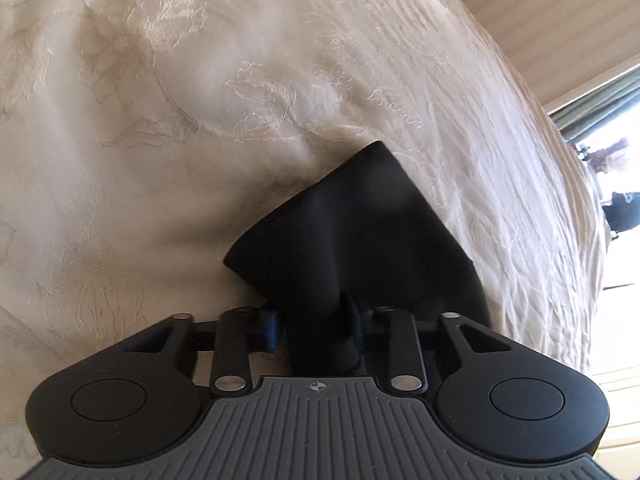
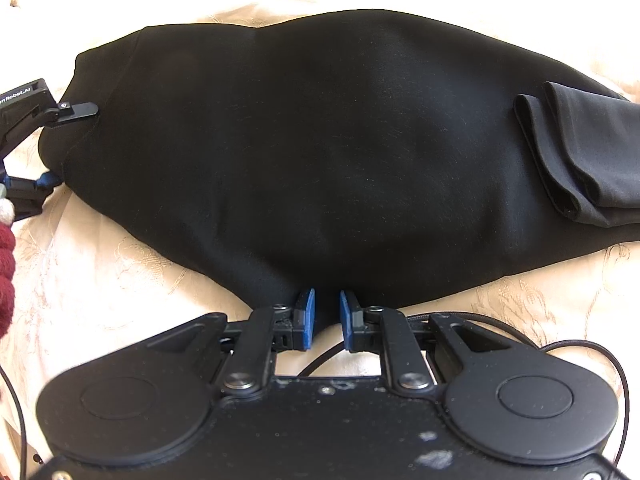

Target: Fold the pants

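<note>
The right gripper (image 2: 327, 316) points down, its jaws nearly closed on the near edge of the black pants (image 2: 312, 140). The pants lie spread on the cream bed cover (image 2: 120, 280) — one end folded over. At their far left edge, the left gripper (image 1: 312, 320) pinches a bunched corner.

cream embroidered bedspread (image 1: 200, 100), bright window (image 1: 616, 120) at right.

Plain black pants (image 2: 320, 152) lie on a cream bedspread (image 1: 200, 100) with a tone-on-tone floral pattern, blue pads (image 2: 306, 316) sit on the black right gripper (image 2: 326, 314), and a dark red knitted sleeve (image 2: 6, 272) shows at left edge.
</note>
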Demonstrator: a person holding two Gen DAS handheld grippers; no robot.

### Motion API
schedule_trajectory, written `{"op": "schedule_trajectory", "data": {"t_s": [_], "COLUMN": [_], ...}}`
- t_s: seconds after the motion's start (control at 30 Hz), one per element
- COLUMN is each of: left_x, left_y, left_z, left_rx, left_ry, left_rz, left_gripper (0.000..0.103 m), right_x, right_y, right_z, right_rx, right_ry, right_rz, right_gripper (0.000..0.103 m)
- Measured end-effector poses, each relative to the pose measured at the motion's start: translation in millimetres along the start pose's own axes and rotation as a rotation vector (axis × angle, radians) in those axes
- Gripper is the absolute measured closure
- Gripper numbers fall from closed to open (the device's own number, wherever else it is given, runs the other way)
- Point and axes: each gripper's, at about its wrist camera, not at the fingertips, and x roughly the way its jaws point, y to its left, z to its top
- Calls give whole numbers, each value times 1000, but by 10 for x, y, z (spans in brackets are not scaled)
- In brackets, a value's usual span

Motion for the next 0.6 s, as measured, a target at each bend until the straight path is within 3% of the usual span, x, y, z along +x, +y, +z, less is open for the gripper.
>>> {"op": "schedule_trajectory", "data": {"t_s": [0.13,0.37,0.6], "left_x": [-292,-805,-1147], "left_y": [-139,-818,-1727], "left_z": [-2,-179,-587], "left_rx": [47,198,359], "left_ry": [-42,-136,-239], "left_rz": [-38,-71,-101], "left_gripper": [91,92,92], "right_x": [-11,14,-76], "right_y": [25,90,-130], "right_z": [-51,-107,-161], "right_rx": [-7,-62,-62], "right_ry": [-19,-48,-67], "right_rz": [2,8,112], "right_gripper": [87,88,89]}}
